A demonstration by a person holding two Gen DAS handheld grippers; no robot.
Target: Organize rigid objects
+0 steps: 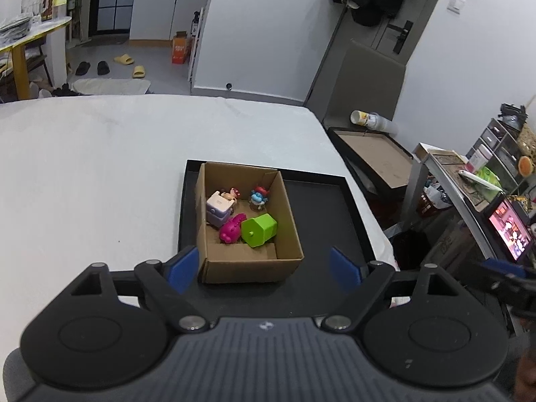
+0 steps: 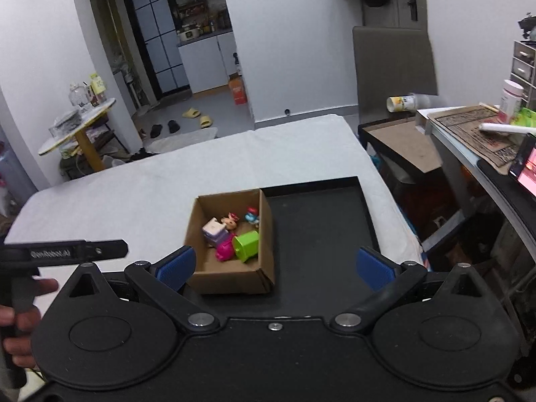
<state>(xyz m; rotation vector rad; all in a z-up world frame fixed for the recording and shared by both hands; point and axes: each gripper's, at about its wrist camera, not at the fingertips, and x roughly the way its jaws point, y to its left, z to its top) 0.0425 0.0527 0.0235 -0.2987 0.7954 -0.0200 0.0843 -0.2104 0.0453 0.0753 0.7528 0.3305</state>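
An open cardboard box (image 1: pixel 288 221) (image 2: pixel 266 234) stands on the left part of a black tray (image 1: pixel 321 207) (image 2: pixel 318 221) on a white table. Inside lie a green block (image 1: pixel 259 229) (image 2: pixel 247 244), a magenta toy (image 1: pixel 231 229) (image 2: pixel 224 250), a lilac box toy (image 1: pixel 219 211) (image 2: pixel 214 231), a small pink figure (image 1: pixel 231 194) (image 2: pixel 230 220) and a blue-and-red figure (image 1: pixel 258 197) (image 2: pixel 252 216). My left gripper (image 1: pixel 264 269) is open and empty, held above and in front of the box. My right gripper (image 2: pixel 274 266) is open and empty, also in front of the box.
The white table (image 1: pixel 100 167) (image 2: pixel 134 187) stretches left and back. A shallow cardboard-lined tray (image 1: pixel 375 154) (image 2: pixel 402 144) and a tipped cup (image 1: pixel 365 119) (image 2: pixel 402 103) sit beyond the right edge. A cluttered side desk (image 1: pixel 469 181) (image 2: pixel 475 134) stands at right.
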